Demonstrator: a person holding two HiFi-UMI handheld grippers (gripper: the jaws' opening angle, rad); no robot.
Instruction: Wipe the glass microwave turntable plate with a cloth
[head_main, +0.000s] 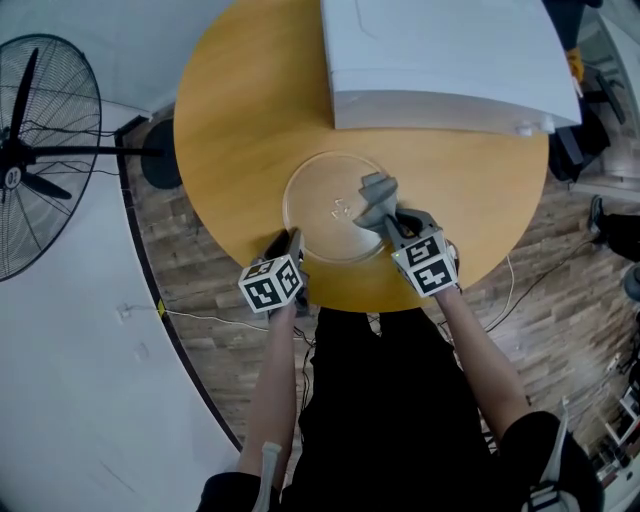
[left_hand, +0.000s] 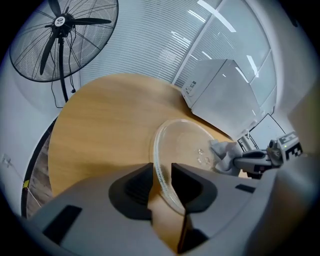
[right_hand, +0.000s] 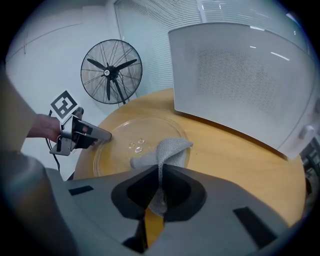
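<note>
Table (head_main: 240, 120): round, wood-coloured top; it carries everything named below except the fan.
Microwave (head_main: 440, 60): white, on the far side of the table, just behind the plate; nothing lies between it and the plate.
Fan (head_main: 30, 160): standing fan on the floor to the left, well apart from the table.
Floor (head_main: 560, 300): wood planks, with a thin cable (head_main: 200, 318) trailing under the table's near edge.
Glass turntable plate (head_main: 290, 200): clear, lying flat near the table's near edge, between the two grippers.
Cloth (head_main: 375, 195): grey mesh, its free end folded over the plate's near-right part; whether it presses on the glass cannot be told.
Left gripper (left_hand: 161, 182): at the plate's near-left edge, pointing forward and down; jaws apart, the rim running through the gap without being pinched.
Right gripper (right_hand: 159, 192): over the plate's near-right side, same downward slant; jaws closed on the cloth, which sticks out ahead of them.
Forearms: both bare, reaching forward from the body, roughly parallel, one to each gripper.
</note>
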